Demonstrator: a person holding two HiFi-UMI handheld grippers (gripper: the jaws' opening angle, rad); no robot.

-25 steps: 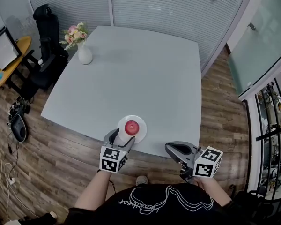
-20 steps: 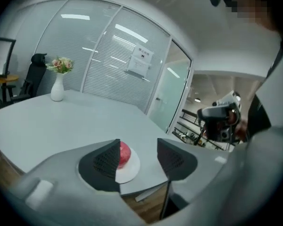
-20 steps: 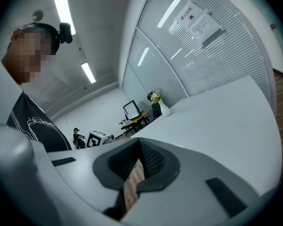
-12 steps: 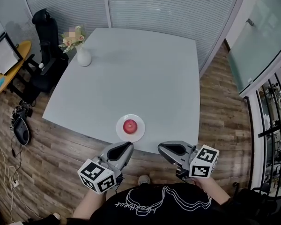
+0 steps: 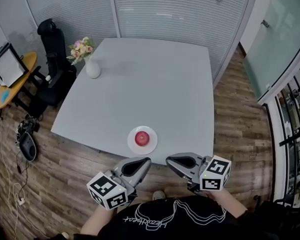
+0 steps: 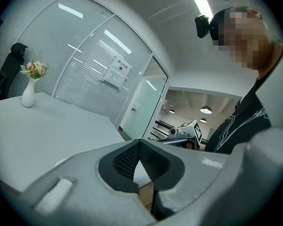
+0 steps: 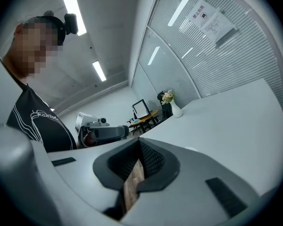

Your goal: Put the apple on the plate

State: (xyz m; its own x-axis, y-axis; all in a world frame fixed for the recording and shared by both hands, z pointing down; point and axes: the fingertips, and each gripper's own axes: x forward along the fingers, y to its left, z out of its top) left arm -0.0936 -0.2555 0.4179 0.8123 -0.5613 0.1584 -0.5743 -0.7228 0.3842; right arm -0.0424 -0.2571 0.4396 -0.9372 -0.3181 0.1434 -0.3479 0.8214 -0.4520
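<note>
The apple (image 5: pixel 142 138) is on the plate (image 5: pixel 132 146). It's red and sits right in the middle of the small white dish. The plate lies close to the near edge of the big grey table (image 5: pixel 140 84), a little left of that edge's centre, with bare tabletop all around it.

Both tools are off the table on the near side, held over the wooden floor (image 5: pixel 75 164) in front of the person's black shirt (image 5: pixel 165 219). The left gripper (image 5: pixel 145 161) points towards the table with its jaws pressed together at the tips and nothing between them. Its own view shows only a sliver of table and floor through the gap behind the pads. It's near the plate but clearly apart from it, touching neither dish nor fruit. The right gripper (image 5: pixel 170 159) is just beside it, tip to tip but not quite meeting. Its jaws are also together and empty, with floorboards showing through the slot below the tips. The marker cubes on both sit back towards the person.

Over on the far left corner of the table a white vase (image 5: pixel 93 70) of pink flowers stands upright, well apart from the plate. A black chair (image 5: pixel 52 39) stands on the floor beyond that corner.
</note>
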